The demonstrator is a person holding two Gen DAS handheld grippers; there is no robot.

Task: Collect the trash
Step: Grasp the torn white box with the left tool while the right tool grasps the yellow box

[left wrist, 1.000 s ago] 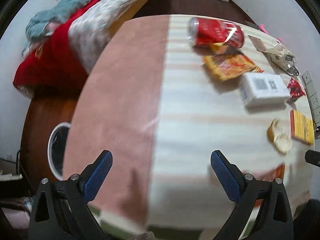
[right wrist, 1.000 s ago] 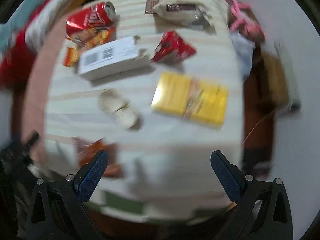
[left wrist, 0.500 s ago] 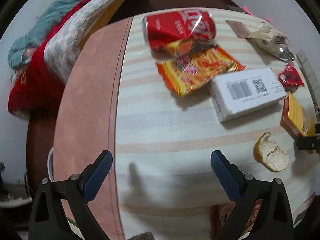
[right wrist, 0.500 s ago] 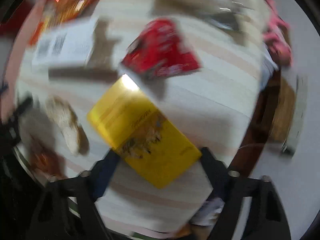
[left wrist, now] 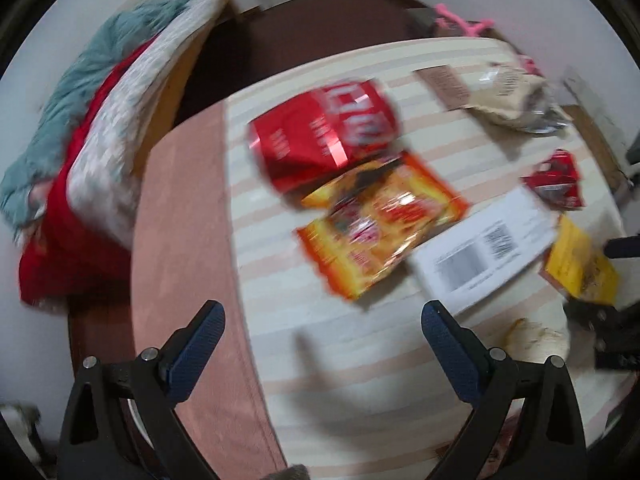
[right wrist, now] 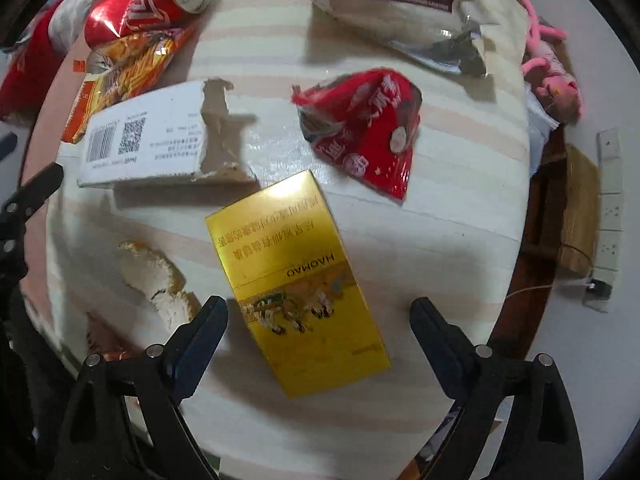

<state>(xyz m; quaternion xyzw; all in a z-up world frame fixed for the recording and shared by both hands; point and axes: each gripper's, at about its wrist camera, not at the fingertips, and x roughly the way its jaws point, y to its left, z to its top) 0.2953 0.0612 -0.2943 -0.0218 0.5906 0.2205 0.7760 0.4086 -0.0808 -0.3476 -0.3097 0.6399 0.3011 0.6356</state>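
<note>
1. Hovering over the striped table point(right wrist: 460, 184), the right gripper point(right wrist: 316, 316) points down with its jaws spread, having just been opening; the yellow box point(right wrist: 296, 280) lies flat between them, apparently untouched.
2. The white carton point(right wrist: 148, 144), just beyond the yellow box, looks torn, stiff and light: take it across its short width.
3. The yellow box is likely light, glossy card (slippery); pinch its long edges squarely.
4. The red can point(right wrist: 140, 8), far from the box, seems dented and may roll.
5. The red wrapper point(right wrist: 368, 132), beside the box, is crinkly and soft.
6. The left gripper point(left wrist: 320, 328) hangs spread and empty.
</note>
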